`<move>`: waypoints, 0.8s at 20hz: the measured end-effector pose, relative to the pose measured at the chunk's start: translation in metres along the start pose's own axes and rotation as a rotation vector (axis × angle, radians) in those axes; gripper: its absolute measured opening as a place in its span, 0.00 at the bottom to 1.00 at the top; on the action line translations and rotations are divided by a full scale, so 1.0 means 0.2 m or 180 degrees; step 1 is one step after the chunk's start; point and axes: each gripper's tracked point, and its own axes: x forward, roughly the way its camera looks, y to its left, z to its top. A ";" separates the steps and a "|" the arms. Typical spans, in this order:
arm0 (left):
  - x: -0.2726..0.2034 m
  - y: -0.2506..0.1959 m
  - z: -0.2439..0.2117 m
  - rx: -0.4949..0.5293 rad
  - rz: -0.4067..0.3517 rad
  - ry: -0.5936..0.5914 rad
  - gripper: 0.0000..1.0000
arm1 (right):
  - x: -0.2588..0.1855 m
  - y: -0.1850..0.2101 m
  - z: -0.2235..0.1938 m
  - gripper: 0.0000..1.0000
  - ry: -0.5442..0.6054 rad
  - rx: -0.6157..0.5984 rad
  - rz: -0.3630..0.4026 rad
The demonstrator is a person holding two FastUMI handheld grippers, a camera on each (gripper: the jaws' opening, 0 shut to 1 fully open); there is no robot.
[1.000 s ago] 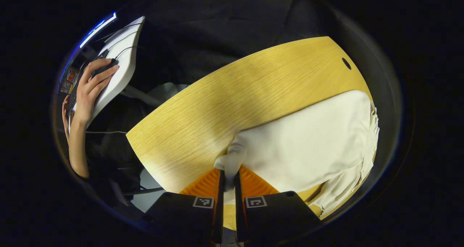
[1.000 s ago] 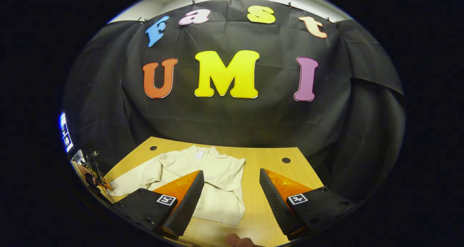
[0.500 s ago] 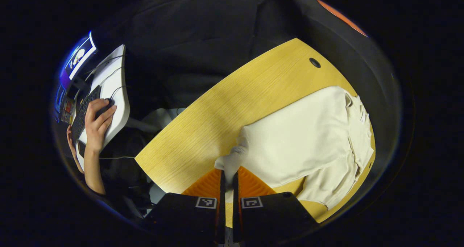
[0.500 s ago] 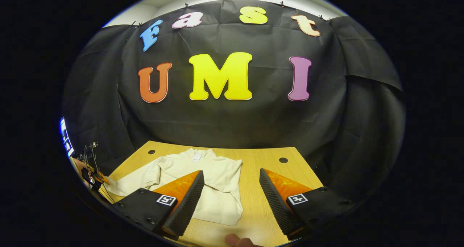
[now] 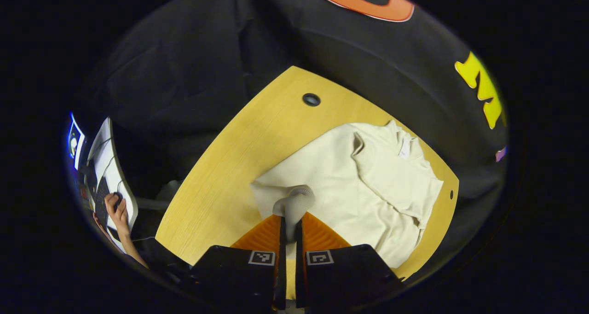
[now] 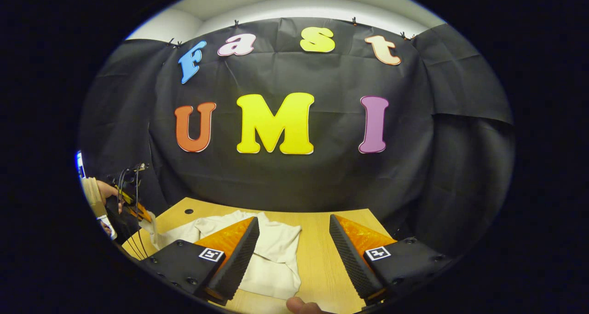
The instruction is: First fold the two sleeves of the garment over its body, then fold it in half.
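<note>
Nearest you, your left gripper (image 5: 290, 233) has its fingers pressed together on the ribbed cuff (image 5: 294, 203) of one sleeve, which stands up out of the pinch. Keep that hold firm but shallow; judging by how little cloth is caught, a tug sideways could slip it free. Your right gripper (image 6: 294, 249) hovers with its fingers wide apart and nothing between them, low over the near edge of the wooden table (image 6: 317, 268).

Just beyond the cuff, the cream garment (image 5: 349, 189) lies flat on the table, collar toward the black cloth wall. The other sleeve (image 5: 391, 176) already lies folded across the chest. In the right gripper view the held sleeve rises off the table at the left, by the left gripper (image 6: 133, 203).

To lay this sleeve well, carry the cuff across the body in a low arc, let the cloth trail behind without bunching, and set it down parallel to the hem before you let go. Your right gripper could pin the shoulder while you do it.
</note>
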 end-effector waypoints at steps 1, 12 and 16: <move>0.00 -0.11 0.05 0.0064 -0.0068 -0.0028 0.11 | -0.01 -0.01 0.01 0.95 -0.0032 -0.0025 -0.0003; 0.24 -1.31 0.15 0.1051 -0.0565 -0.0075 0.11 | -0.04 -0.19 0.03 0.95 -0.0179 -0.0196 -0.0201; 0.34 -1.71 0.09 0.1352 -0.0743 -0.0081 0.12 | -0.10 -0.25 0.08 0.95 -0.0287 -0.0342 -0.0292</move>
